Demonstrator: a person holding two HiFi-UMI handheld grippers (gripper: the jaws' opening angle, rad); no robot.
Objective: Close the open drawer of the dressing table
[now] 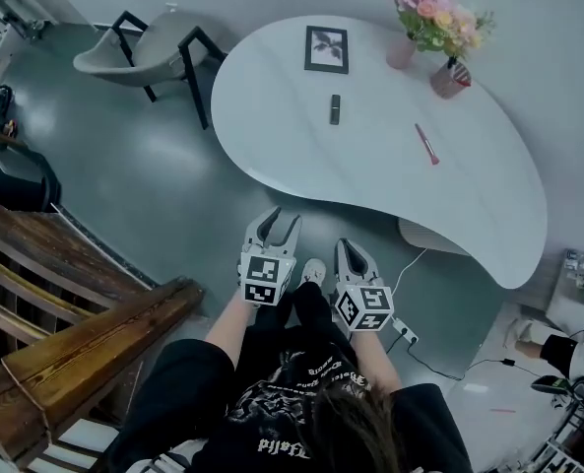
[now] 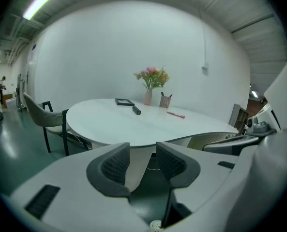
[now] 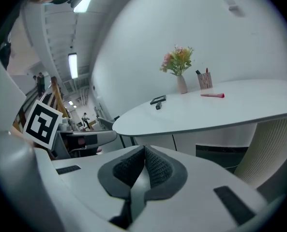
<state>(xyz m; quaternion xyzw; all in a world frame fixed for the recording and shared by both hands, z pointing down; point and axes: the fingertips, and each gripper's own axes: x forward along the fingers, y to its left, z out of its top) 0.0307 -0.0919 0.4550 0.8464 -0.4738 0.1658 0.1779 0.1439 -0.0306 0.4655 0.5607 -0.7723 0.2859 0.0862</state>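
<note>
Left tool (image 1: 277, 221) apart, right tool (image 1: 351, 251) together (both empty); drawer not located, so table (image 1: 370, 161) may be struck.

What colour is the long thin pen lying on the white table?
Pink. The slim pink pen shows best in the head view.

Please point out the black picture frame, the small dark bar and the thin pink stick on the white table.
Black picture frame (image 1: 327, 48): head view, centre of its picture.
Small dark bar (image 1: 335, 108): head view, its middle.
Thin pink stick (image 1: 426, 144): head view, its middle.
</note>
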